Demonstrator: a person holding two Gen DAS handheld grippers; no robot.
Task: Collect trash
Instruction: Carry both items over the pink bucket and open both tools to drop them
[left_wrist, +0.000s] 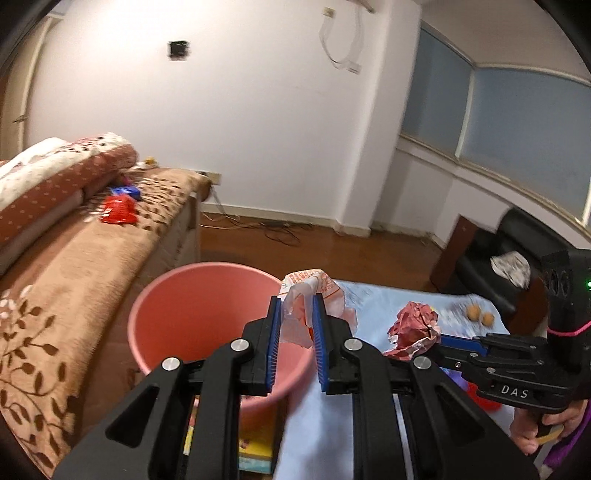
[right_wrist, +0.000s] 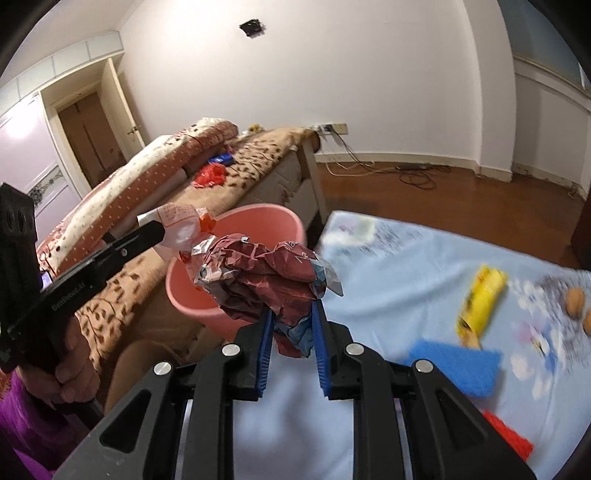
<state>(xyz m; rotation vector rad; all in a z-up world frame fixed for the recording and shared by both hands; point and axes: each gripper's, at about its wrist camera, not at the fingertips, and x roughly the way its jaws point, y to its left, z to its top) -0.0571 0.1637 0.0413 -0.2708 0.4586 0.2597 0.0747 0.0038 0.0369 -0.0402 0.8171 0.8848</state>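
Note:
My left gripper (left_wrist: 297, 304) is shut on a crumpled white and orange wrapper (left_wrist: 317, 291), held over the right rim of the pink bucket (left_wrist: 177, 317). My right gripper (right_wrist: 293, 314) is shut on a crumpled dark red wrapper (right_wrist: 266, 280), held just right of the bucket (right_wrist: 266, 225). The red wrapper also shows in the left wrist view (left_wrist: 415, 326), and the white wrapper in the right wrist view (right_wrist: 179, 225). The bucket stands between the sofa and the table; its inside looks empty.
A light blue cloth covers the table (right_wrist: 399, 266), with a yellow packet (right_wrist: 478, 299), a blue sponge (right_wrist: 458, 365), a red item (right_wrist: 511, 439) and two walnuts (right_wrist: 576, 301). The brown sofa (left_wrist: 81, 266) holds a red bag (left_wrist: 118, 208) and a blue packet (left_wrist: 127, 191). A black chair (left_wrist: 491, 254) stands far right.

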